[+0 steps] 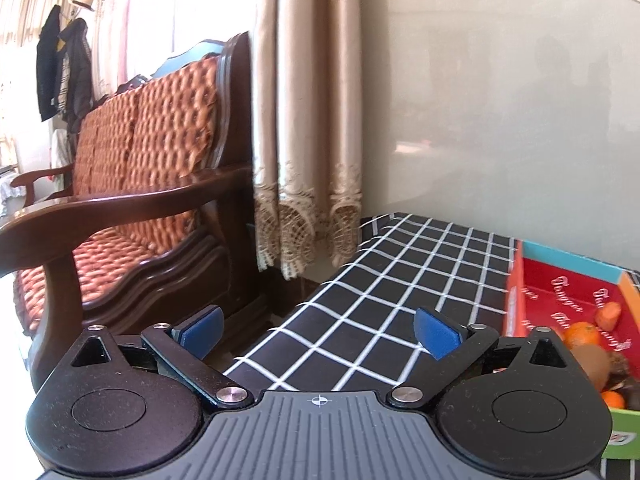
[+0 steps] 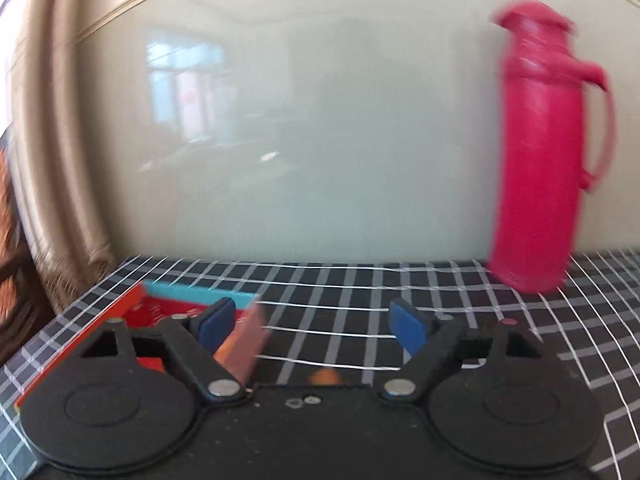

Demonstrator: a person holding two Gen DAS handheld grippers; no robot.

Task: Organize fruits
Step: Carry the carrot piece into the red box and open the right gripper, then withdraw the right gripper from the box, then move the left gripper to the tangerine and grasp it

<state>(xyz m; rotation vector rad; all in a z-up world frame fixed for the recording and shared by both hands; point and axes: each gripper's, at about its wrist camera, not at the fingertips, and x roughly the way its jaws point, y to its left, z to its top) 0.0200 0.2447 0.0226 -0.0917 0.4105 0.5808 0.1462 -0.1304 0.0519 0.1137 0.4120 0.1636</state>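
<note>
Both the left gripper (image 1: pixel 320 330) and right gripper (image 2: pixel 314 326) hang wide open, empty. Those oranges (image 1: pixel 585 334) in the box (image 1: pixel 568 284) look firm but roll easily, so I'd pinch around the middle.

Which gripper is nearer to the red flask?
Right. The right gripper faces the cloth with the red flask standing ahead to its right. The left gripper has no flask in view, only the box.

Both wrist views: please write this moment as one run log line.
left tool: open, empty | right tool: open, empty | box: holds fruits | flask: upright on cloth
</note>
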